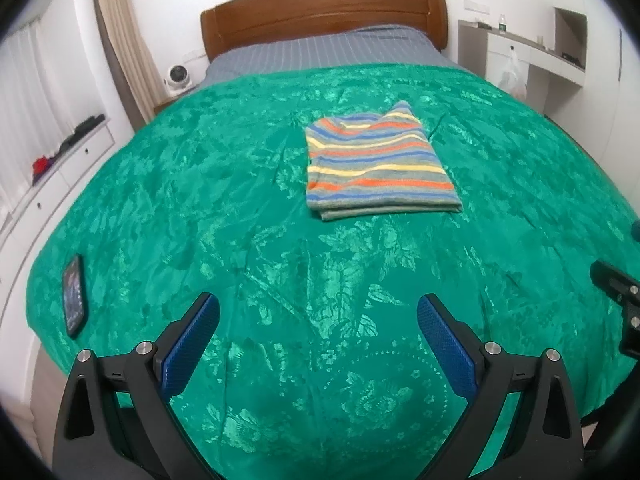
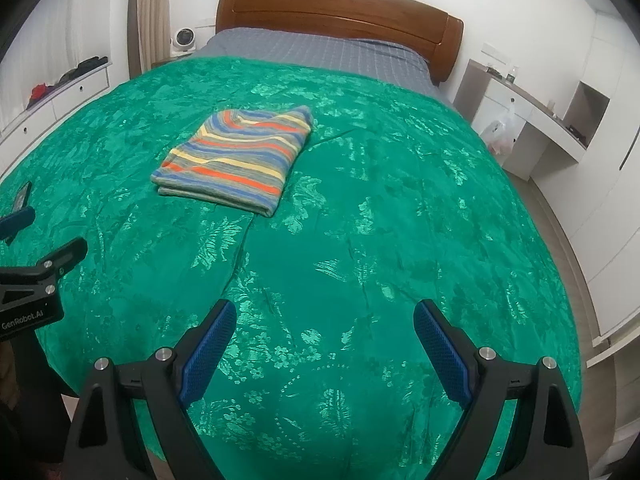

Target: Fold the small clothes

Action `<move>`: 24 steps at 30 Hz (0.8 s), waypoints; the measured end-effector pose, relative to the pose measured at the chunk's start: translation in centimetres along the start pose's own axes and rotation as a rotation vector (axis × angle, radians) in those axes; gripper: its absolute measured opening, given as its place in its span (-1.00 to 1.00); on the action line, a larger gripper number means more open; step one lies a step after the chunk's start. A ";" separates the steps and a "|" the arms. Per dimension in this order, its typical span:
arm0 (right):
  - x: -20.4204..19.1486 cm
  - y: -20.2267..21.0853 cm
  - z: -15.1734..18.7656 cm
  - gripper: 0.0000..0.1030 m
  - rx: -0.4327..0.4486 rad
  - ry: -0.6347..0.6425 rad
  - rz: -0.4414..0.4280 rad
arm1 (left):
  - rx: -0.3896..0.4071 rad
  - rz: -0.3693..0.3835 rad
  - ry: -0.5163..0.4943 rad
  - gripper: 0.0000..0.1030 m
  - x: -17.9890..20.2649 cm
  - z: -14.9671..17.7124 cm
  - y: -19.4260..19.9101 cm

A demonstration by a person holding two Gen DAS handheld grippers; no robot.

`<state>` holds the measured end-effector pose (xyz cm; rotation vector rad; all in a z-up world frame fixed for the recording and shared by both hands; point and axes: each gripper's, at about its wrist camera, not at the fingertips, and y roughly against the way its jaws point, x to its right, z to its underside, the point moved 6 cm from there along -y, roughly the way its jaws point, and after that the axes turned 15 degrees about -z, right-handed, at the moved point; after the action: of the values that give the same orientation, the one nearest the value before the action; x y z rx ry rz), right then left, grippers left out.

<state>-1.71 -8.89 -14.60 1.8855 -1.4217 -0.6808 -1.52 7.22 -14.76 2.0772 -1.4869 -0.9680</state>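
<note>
A striped garment [image 1: 376,164] in blue, orange, yellow and grey lies folded into a neat rectangle on the green bedspread [image 1: 240,220]. It also shows in the right wrist view [image 2: 240,160], left of centre. My left gripper [image 1: 318,312] is open and empty, held over the foot of the bed, well short of the garment. My right gripper [image 2: 324,320] is open and empty too, to the right of the left one. The left gripper's body [image 2: 36,280] shows at the left edge of the right wrist view.
A dark phone [image 1: 74,296] lies on the bedspread near its left edge. A wooden headboard [image 1: 320,12] and grey sheet [image 1: 320,52] are at the far end. White drawers [image 1: 60,168] stand left, a white desk [image 2: 532,120] with a plastic bag right.
</note>
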 end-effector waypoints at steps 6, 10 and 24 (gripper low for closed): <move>0.4 -0.1 -0.2 0.74 -0.008 0.008 0.027 | -0.035 0.017 0.000 0.94 0.2 0.5 -0.7; 0.5 -0.4 -0.3 0.74 -0.014 0.010 0.032 | -0.046 0.017 -0.006 0.94 0.3 0.6 -1.1; 1.1 -3.8 -0.4 0.74 -0.048 -0.041 -0.133 | -0.174 0.194 0.002 0.94 0.1 0.1 -6.5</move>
<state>1.18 -9.19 -17.27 1.9508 -1.3020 -0.8147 2.67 9.39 -19.19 1.7762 -1.5132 -0.9811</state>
